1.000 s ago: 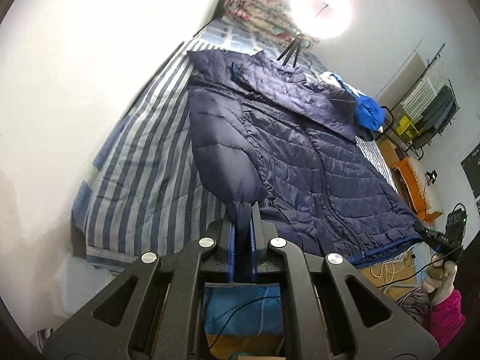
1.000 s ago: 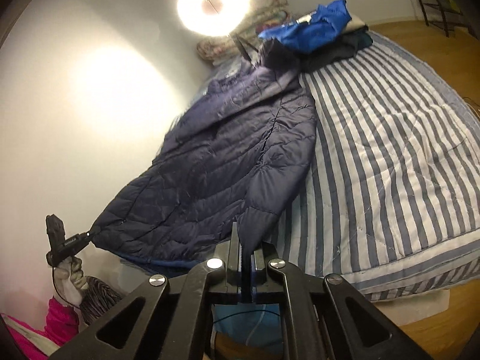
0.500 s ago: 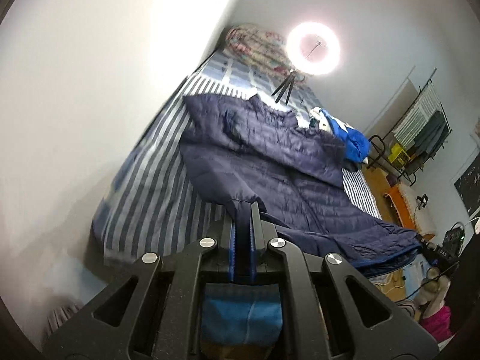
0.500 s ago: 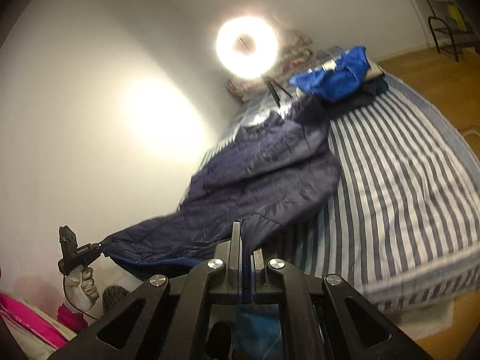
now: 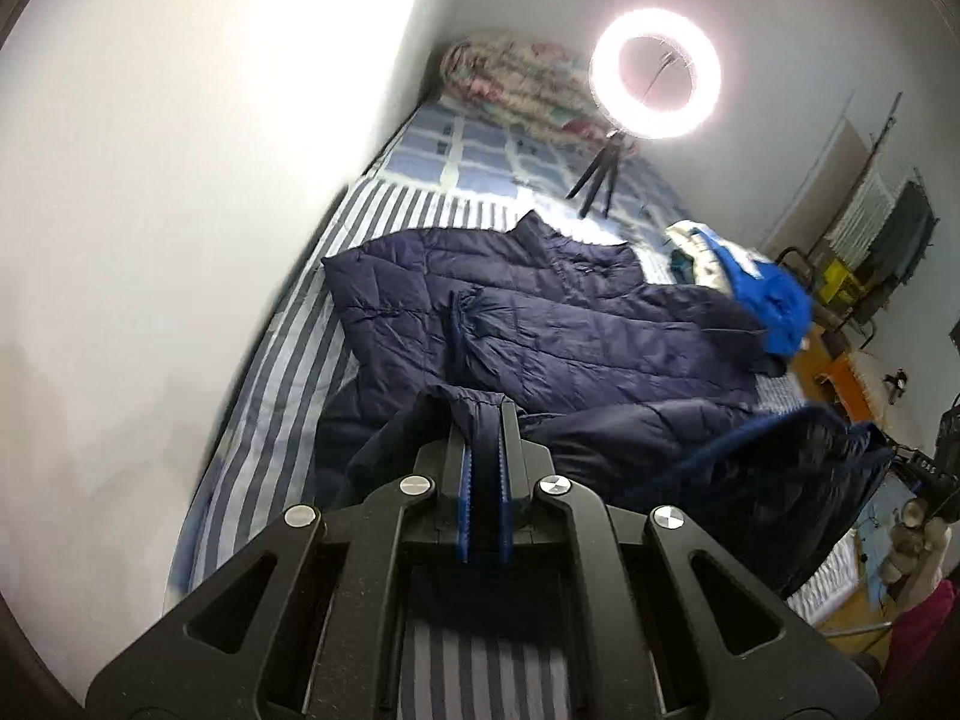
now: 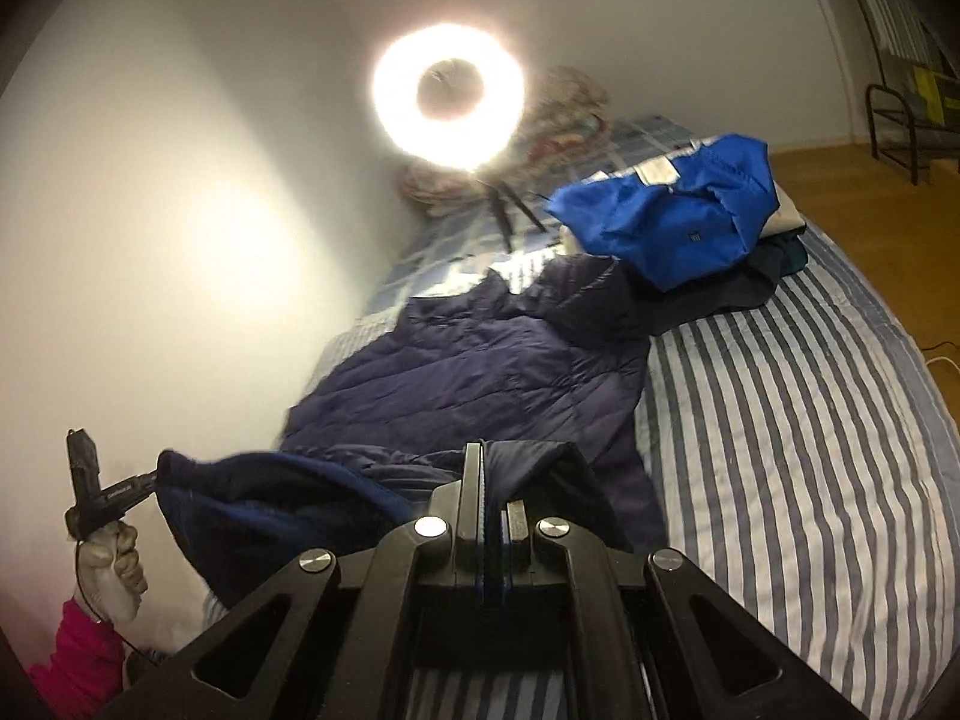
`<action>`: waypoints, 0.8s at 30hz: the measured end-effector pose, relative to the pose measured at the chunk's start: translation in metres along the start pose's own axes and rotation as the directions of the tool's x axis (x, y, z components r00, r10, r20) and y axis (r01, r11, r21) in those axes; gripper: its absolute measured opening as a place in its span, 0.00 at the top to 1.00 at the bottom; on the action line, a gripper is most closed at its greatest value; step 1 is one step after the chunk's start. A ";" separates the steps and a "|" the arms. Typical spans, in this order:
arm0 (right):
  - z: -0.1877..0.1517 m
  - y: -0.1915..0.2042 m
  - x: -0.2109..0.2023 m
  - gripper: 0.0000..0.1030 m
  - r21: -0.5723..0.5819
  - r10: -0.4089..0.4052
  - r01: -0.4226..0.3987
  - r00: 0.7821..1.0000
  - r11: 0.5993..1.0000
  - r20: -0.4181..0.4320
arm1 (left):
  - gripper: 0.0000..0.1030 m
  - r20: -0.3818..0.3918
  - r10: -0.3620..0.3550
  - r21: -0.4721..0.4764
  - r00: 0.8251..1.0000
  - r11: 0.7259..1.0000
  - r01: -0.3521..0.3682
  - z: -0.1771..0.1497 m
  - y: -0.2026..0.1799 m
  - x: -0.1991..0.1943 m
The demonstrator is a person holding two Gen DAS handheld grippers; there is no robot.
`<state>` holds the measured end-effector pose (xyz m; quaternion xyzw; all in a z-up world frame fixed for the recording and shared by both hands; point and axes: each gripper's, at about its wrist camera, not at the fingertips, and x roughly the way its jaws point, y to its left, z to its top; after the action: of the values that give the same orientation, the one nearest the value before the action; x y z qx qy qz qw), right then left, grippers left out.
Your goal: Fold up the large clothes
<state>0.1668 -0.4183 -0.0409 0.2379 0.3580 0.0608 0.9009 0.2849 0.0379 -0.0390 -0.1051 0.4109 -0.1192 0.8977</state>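
A navy quilted puffer jacket (image 5: 588,336) lies spread on the striped bed (image 5: 264,396), collar toward the far end; it also shows in the right wrist view (image 6: 480,372). My left gripper (image 5: 485,414) is shut on one bottom corner of the jacket's hem. My right gripper (image 6: 487,462) is shut on the other bottom corner. Both corners are lifted over the bed, so the lower part of the jacket bunches and curls up toward the upper part. The left gripper, held by a gloved hand, shows at the left of the right wrist view (image 6: 96,498).
A blue garment (image 6: 666,216) lies on a pile of dark clothes at the far right of the bed. A lit ring light (image 5: 654,72) on a small tripod (image 5: 600,174) stands near a rolled floral quilt (image 5: 516,78). A white wall (image 5: 180,180) runs along the bed's left side.
Both grippers have moved forward over the bed with the hem corners. The jacket's lower half, earlier hanging stretched off the bed's near edge, now bunches on the mattress.
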 end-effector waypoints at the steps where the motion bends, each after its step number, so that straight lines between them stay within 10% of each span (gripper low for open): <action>1: 0.005 -0.003 0.011 1.00 0.004 -0.012 0.012 1.000 1.000 -0.009 | 0.96 -0.011 0.004 -0.008 1.000 1.000 -0.004 0.002 0.002 0.012; 16: 0.025 -0.035 0.143 0.95 -0.061 -0.142 0.132 0.970 0.989 -0.199 | 0.94 -0.183 0.046 -0.065 0.982 0.996 -0.059 0.014 0.029 0.151; 24: 0.035 -0.047 0.116 0.43 -0.047 -0.049 0.042 0.988 0.998 -0.145 | 0.36 -0.144 -0.011 -0.030 0.990 1.000 0.006 0.034 0.036 0.121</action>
<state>0.2723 -0.4408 -0.1125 0.2048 0.4271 0.0653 0.8783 0.3924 0.0390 -0.1136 -0.1113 0.4760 -0.1241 0.8635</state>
